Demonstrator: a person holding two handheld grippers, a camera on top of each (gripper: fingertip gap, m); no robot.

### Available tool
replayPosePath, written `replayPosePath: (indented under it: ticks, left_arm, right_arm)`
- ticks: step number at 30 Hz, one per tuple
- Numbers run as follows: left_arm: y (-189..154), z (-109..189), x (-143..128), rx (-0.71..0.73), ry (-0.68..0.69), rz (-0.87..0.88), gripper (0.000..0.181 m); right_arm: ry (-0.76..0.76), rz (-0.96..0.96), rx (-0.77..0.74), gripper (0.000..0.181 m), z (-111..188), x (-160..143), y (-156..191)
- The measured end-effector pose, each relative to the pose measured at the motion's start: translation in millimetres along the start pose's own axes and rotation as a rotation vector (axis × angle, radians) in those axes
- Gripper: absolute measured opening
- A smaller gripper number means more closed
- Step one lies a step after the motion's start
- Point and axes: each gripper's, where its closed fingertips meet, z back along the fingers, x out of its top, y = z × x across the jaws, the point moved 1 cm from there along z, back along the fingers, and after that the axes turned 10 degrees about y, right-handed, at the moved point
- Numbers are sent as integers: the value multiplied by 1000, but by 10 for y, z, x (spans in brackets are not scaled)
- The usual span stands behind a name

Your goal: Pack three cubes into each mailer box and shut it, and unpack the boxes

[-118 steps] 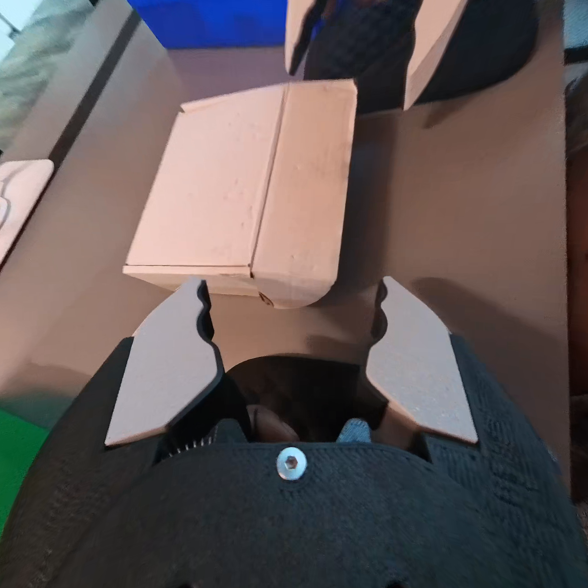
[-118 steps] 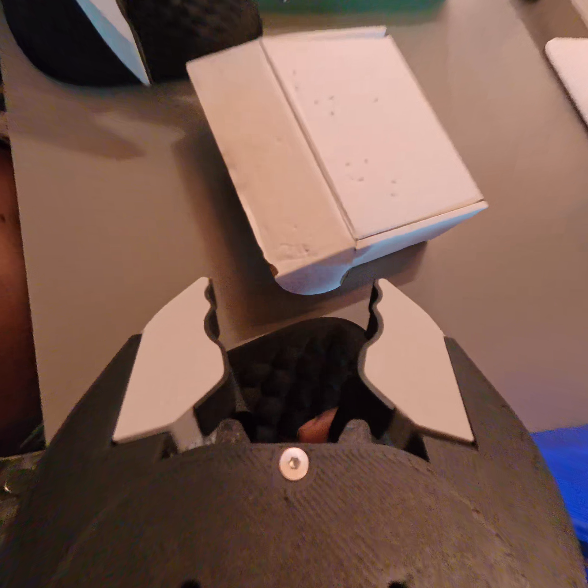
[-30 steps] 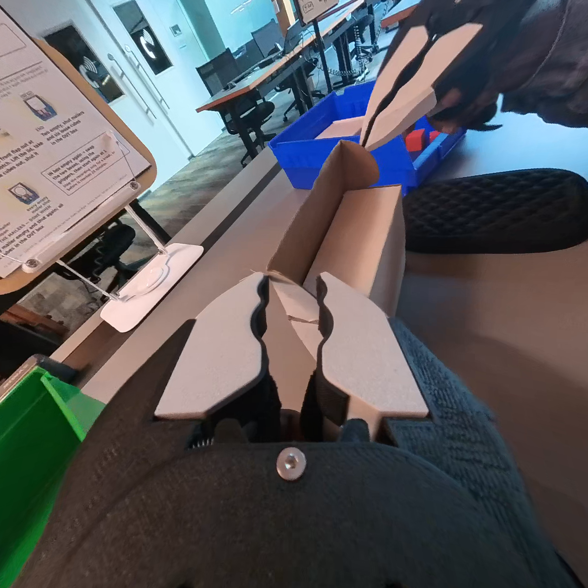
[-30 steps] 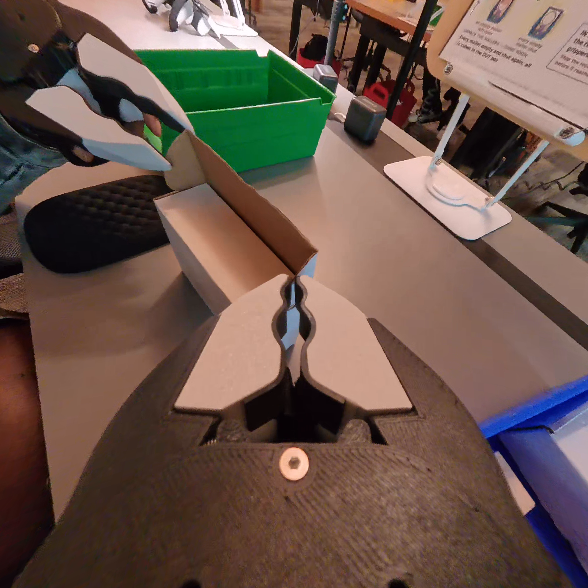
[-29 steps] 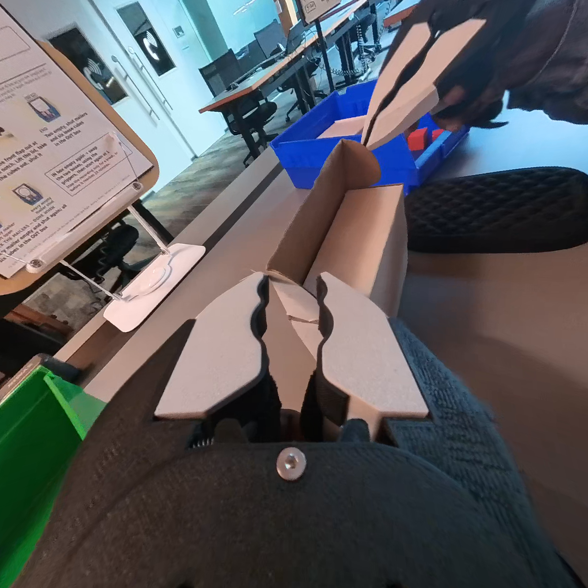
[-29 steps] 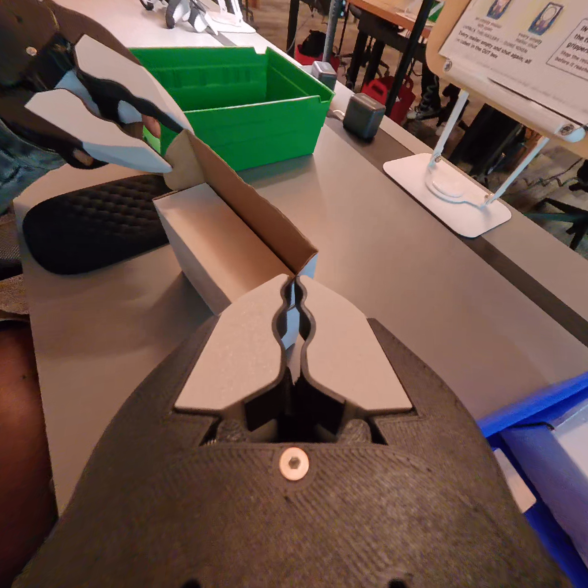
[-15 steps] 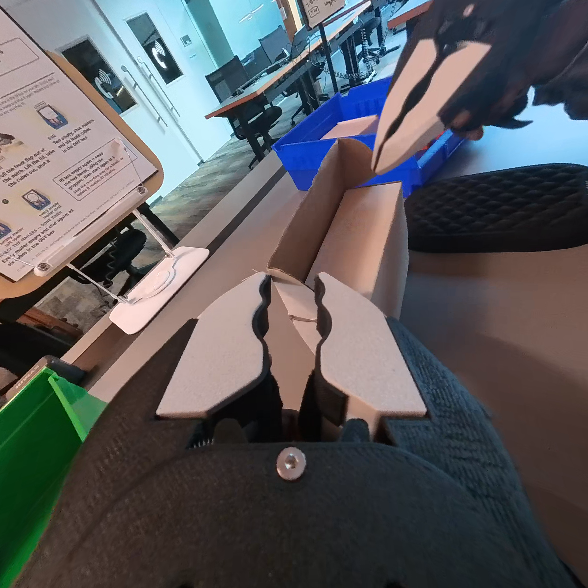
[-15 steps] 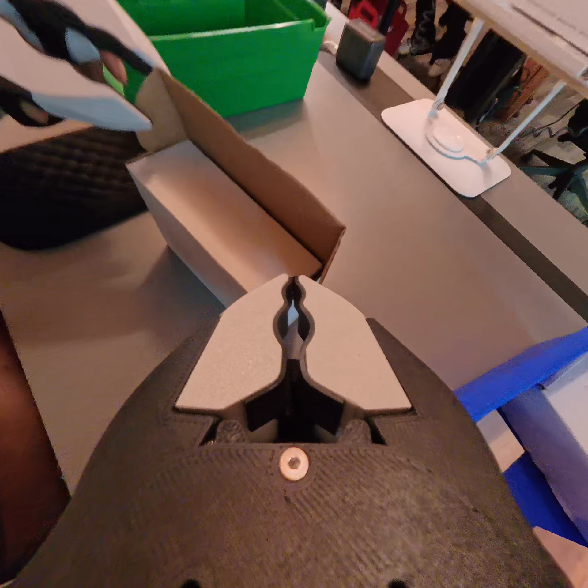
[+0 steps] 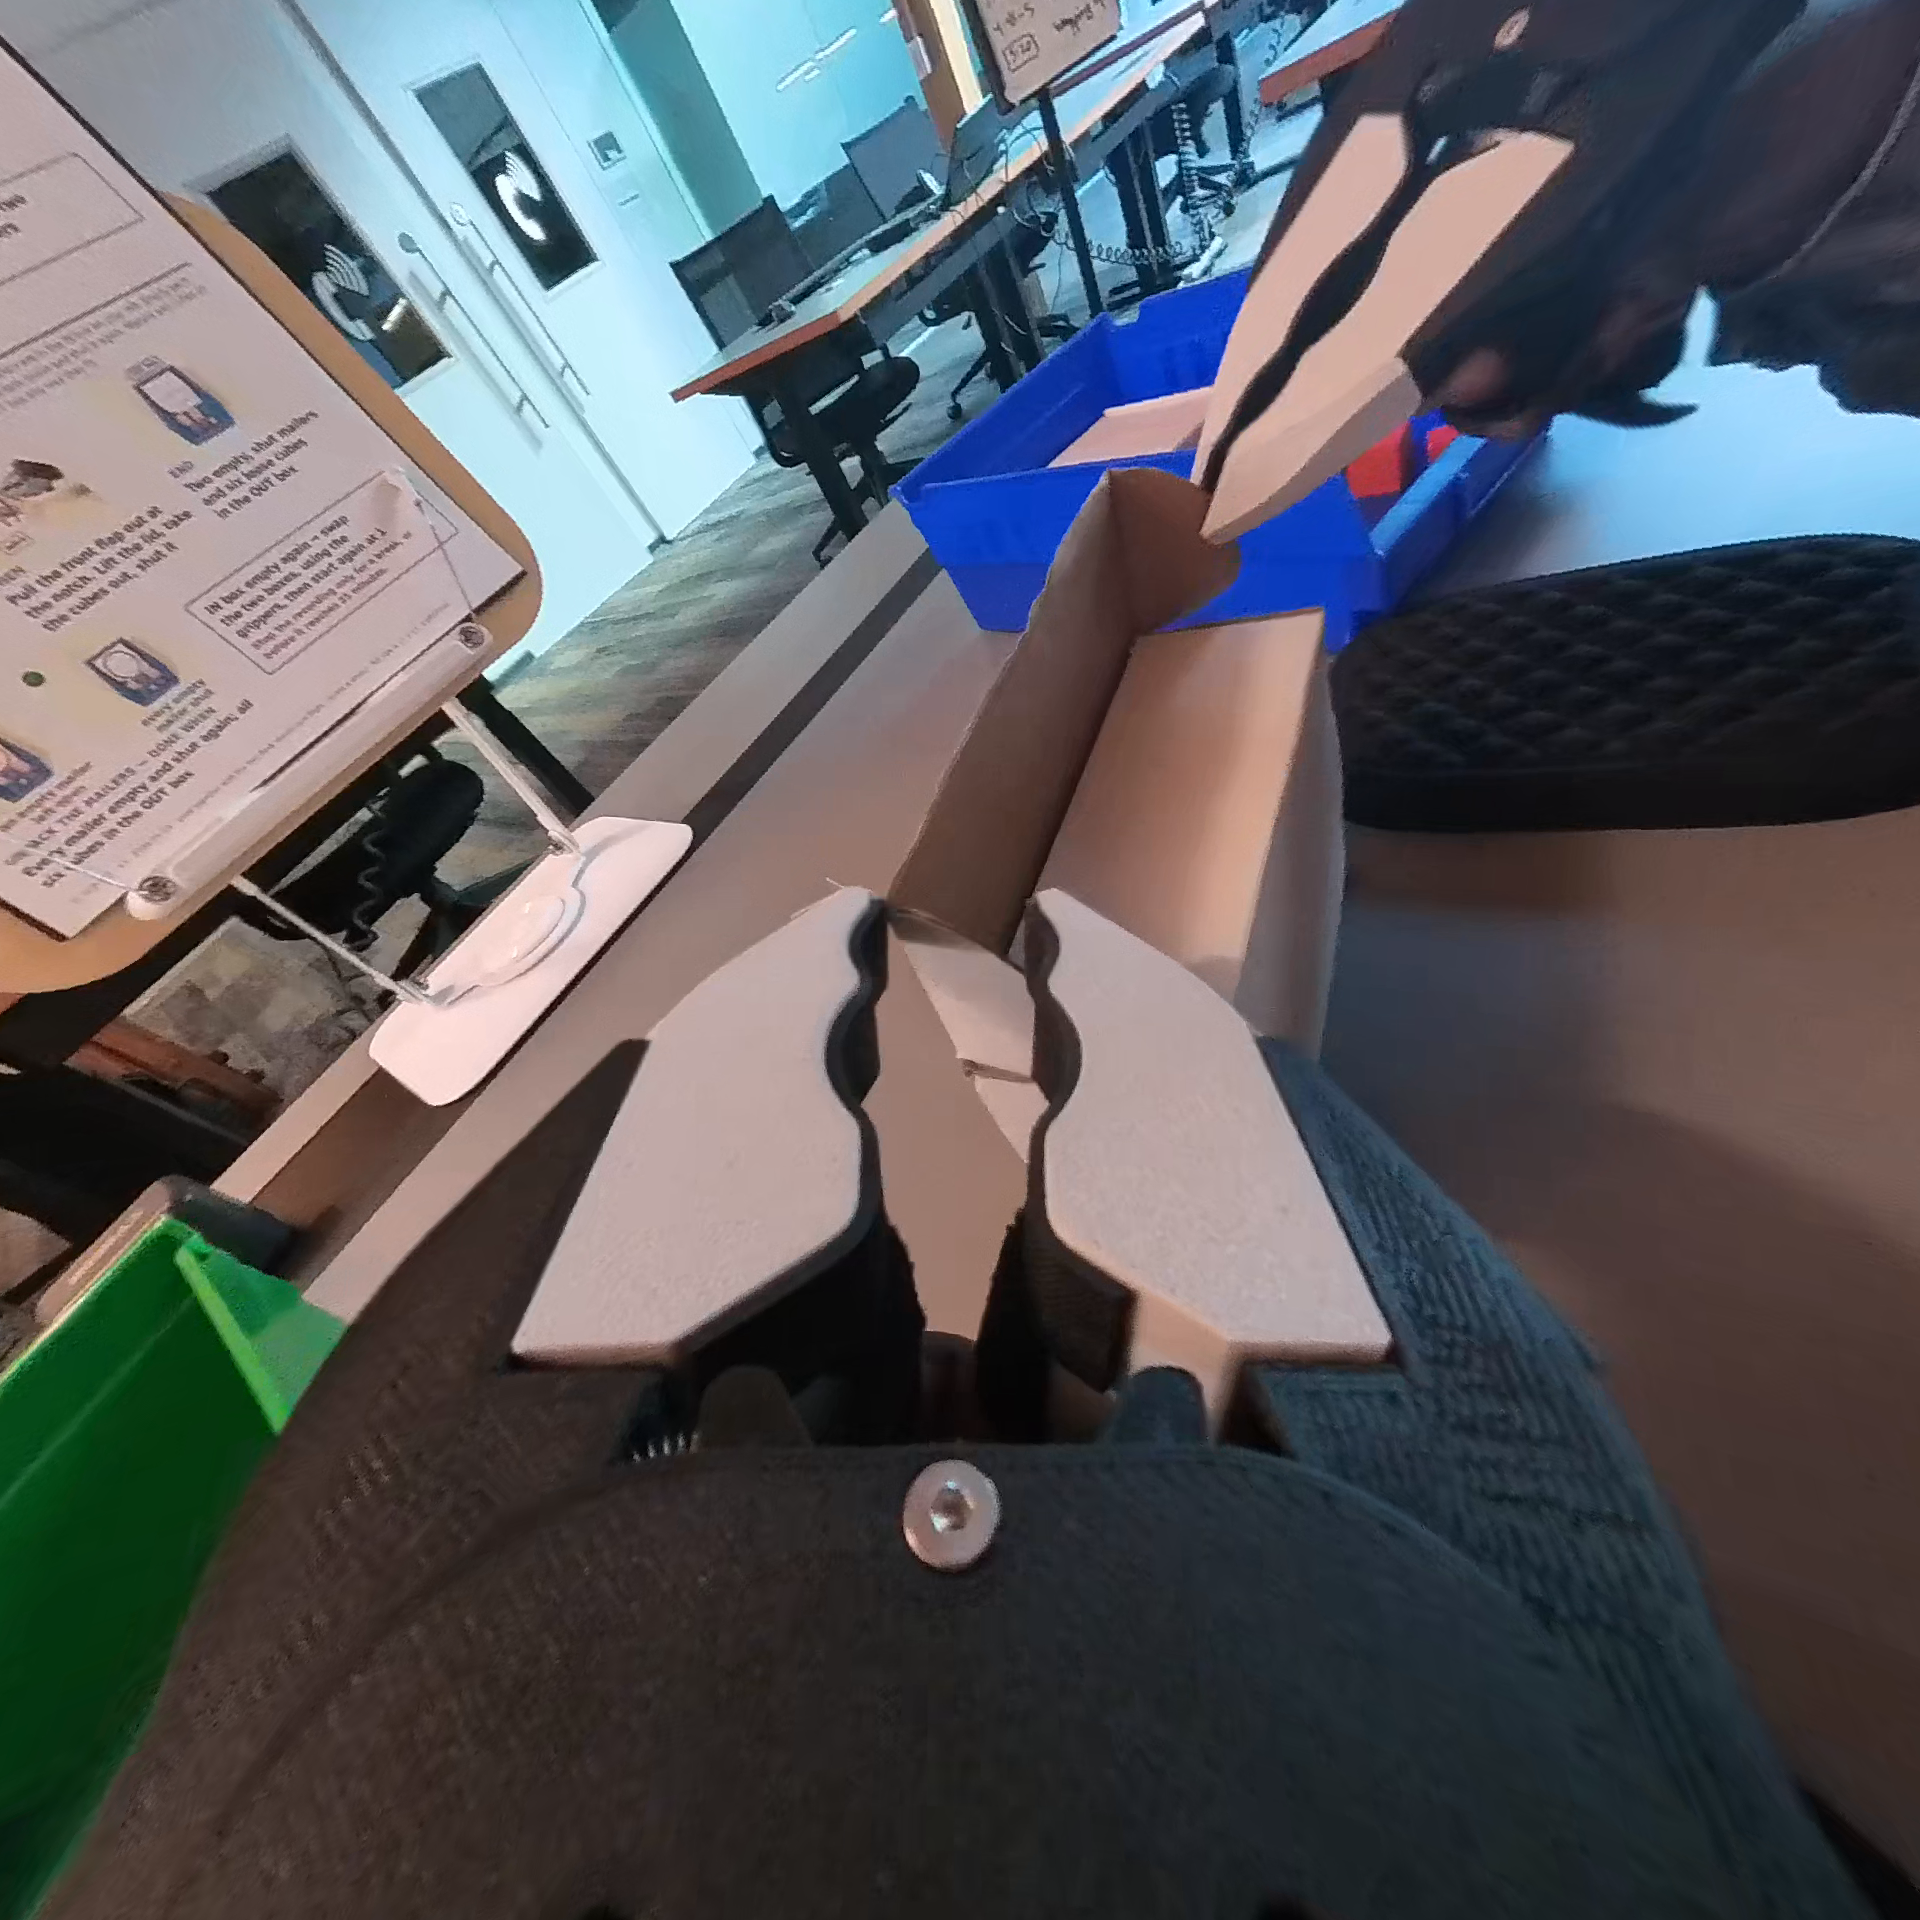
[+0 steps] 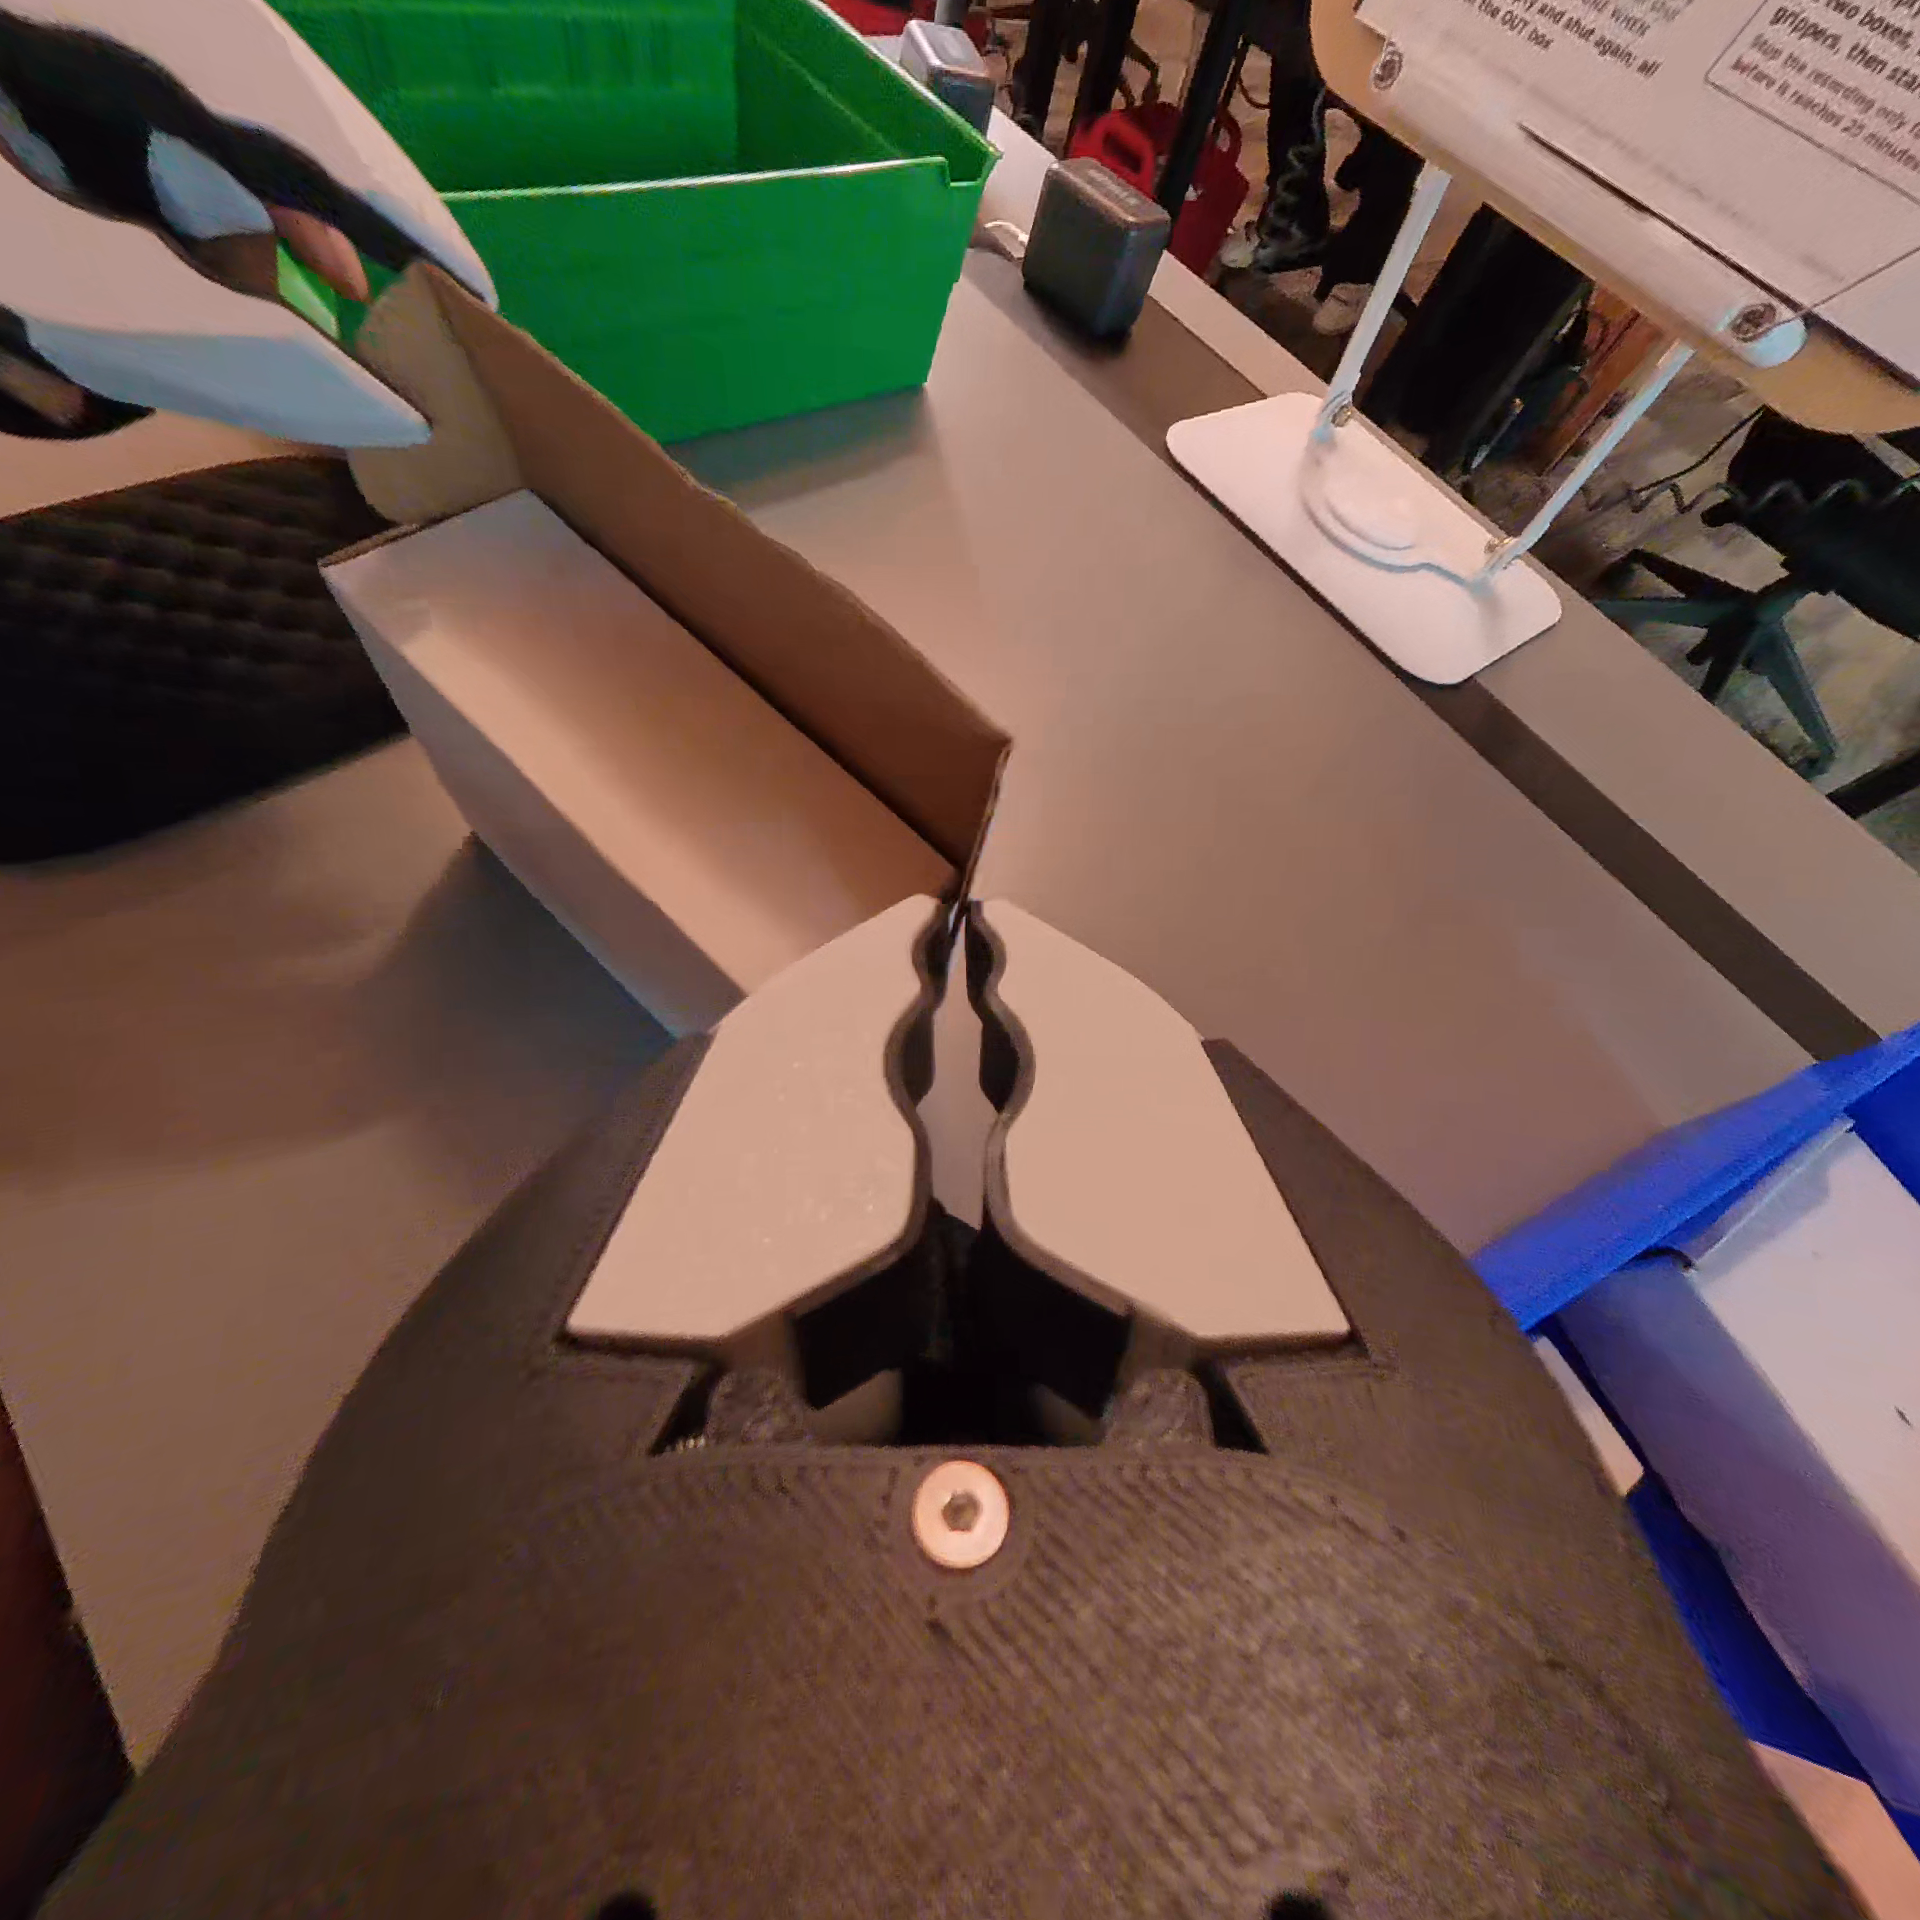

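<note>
A white mailer box (image 9: 1195, 790) lies on the grey table, also in the right wrist view (image 10: 623, 707). Its long flap (image 9: 1049, 707) stands upright with the brown inner side showing (image 10: 727, 613). My left gripper (image 9: 951, 935) is shut on the flap's near rounded ear. It also shows in the right wrist view (image 10: 260, 343) at the far ear. My right gripper (image 10: 961, 920) is shut on the other end of the flap and shows far off in the left wrist view (image 9: 1236, 488). The box's inside is hidden. A red cube (image 9: 1382, 468) lies in the blue bin.
A blue bin (image 9: 1039, 520) stands at the right end of the table and holds another white box (image 10: 1818, 1403). A green bin (image 10: 675, 229) stands at the left end. A black padded rest (image 9: 1621, 675) lies along the front edge. A sign stand (image 10: 1361, 540) and a grey block (image 10: 1091, 249) stand at the back. Tip to tip, the grippers are about 15 centimeters apart.
3.9 s ago both grippers were open beside the closed box. Since 1 s ago both stay shut on the flap's ends, and the right gripper has risen and tipped downward, drawing the flap up.
</note>
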Motion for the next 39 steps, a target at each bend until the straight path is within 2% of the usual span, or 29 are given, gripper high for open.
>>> replayPosePath:
  ticks: [10,24,39]
  left_arm:
    - [-37,23,2,-7,-23,29,24]
    - [-93,3,-7,-19,-22,24,24]
    - [-97,6,-16,-17,-23,19,25]
  right_arm:
    - [40,-183,61,4,-19,18,114]
    - [87,-283,-31,3,-48,15,110]
    - [141,-402,-62,4,-71,54,131]
